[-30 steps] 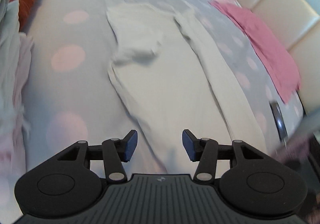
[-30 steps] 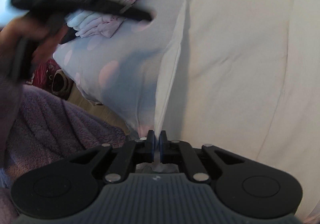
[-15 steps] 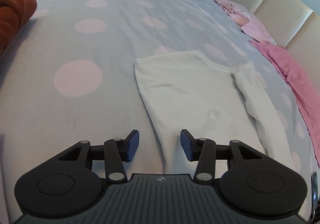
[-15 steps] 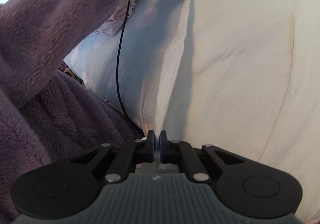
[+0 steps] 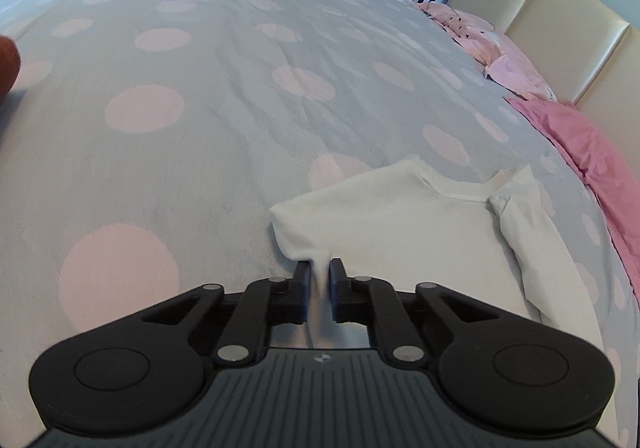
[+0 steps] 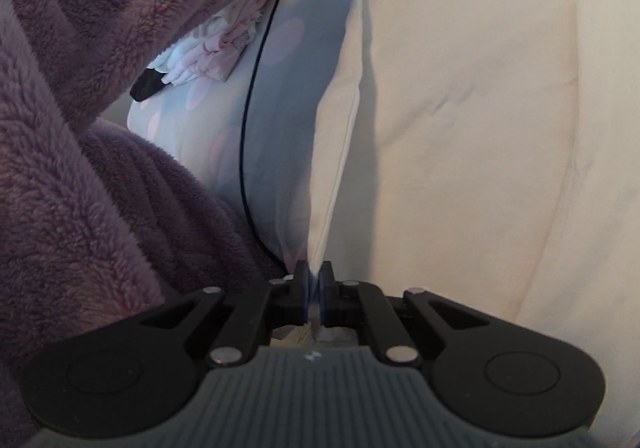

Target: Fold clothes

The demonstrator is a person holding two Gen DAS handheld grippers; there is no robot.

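Note:
A white long-sleeved shirt (image 5: pixel 400 224) lies flat on the grey bedspread with pink dots (image 5: pixel 200 87), one sleeve folded along its right side. My left gripper (image 5: pixel 319 266) is at the shirt's near left shoulder corner, its jaws closing on a pinch of the fabric, which stands up between the pads. In the right wrist view the same shirt (image 6: pixel 460 107) spreads away to the right. My right gripper (image 6: pixel 315 268) is shut on its near left edge, and the hem runs up from the pads as a raised fold.
Pink bedding (image 5: pixel 592 143) lies along the cream padded headboard (image 5: pixel 560 7) at the right. A person's purple fleece sleeve (image 6: pixel 100 27) and a black cable (image 6: pixel 248 107) cross the left of the right wrist view. Beyond them sits a pile of pale clothes (image 6: pixel 208 51).
The left gripper travelled up the shirt to its shoulder corner and went from open to pinching the fabric. The right gripper kept still, shut on the hem.

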